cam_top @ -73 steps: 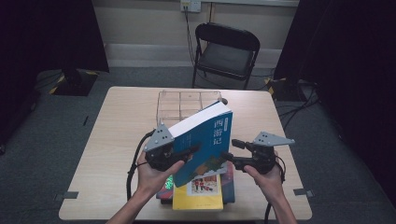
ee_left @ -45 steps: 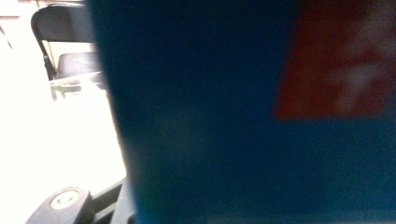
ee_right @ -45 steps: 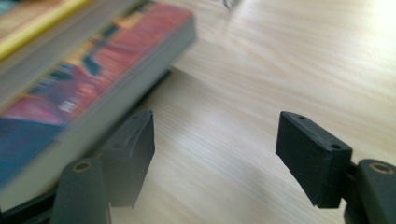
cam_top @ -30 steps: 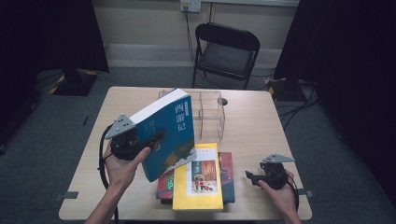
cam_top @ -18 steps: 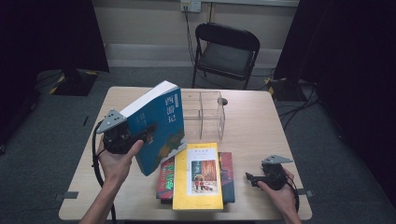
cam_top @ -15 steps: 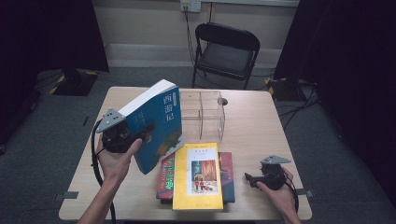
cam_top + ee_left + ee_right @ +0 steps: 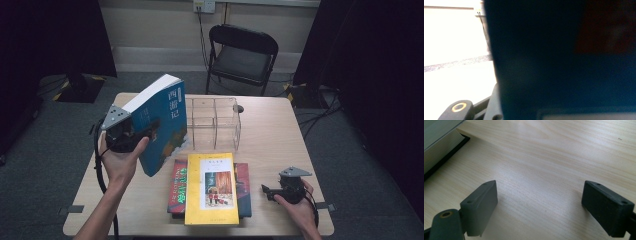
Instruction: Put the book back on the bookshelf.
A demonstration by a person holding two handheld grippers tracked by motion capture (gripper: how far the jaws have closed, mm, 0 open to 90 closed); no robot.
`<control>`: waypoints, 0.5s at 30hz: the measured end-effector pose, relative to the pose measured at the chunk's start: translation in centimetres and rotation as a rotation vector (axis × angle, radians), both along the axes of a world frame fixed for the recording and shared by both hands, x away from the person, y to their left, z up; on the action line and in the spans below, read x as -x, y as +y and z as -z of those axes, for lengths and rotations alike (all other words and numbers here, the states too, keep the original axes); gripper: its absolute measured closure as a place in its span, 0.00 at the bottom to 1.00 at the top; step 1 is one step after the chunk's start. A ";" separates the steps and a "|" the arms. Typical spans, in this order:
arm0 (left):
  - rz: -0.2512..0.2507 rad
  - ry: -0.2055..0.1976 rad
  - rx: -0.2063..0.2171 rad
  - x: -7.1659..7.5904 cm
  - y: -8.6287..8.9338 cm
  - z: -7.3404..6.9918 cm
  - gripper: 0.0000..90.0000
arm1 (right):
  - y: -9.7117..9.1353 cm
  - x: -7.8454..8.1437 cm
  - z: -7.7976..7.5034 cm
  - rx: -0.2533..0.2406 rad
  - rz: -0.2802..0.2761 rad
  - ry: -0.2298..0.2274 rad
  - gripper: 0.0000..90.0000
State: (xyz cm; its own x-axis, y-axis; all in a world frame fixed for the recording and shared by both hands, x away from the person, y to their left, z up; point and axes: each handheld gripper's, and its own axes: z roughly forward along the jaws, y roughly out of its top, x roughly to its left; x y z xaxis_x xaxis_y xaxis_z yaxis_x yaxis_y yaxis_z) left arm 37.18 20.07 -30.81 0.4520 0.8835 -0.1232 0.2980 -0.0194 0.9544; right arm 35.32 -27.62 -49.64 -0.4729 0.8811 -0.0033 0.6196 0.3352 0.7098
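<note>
The blue book (image 7: 162, 127) blocks nearly all of the left gripper view; the left gripper (image 7: 131, 137) clasps it, lifted and tilted left of the clear organizer (image 7: 214, 120). The right gripper (image 7: 540, 205), jaws just spread and holding nothing, sits on bare table (image 7: 564, 152) beside 2 stacked books (image 7: 210, 187).

light: dim room, bright table | left gripper view: overexposed, blurred

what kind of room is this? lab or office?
Probably a lab or recording studio, not an office: black curtains hang on both sides, cables trail over grey carpet, and one light wooden table stands alone with a black folding chair behind it.
</note>
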 end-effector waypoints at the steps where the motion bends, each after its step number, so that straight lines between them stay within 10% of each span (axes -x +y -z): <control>1: -0.005 0.003 0.000 -0.2 -0.1 0.0 0.69 | 0.0 0.0 0.0 0.001 -0.001 -0.001 0.15; 15: -0.100 0.016 -0.055 -3.5 -3.4 -0.2 0.69 | -0.1 0.0 0.1 -0.003 -0.011 -0.011 0.15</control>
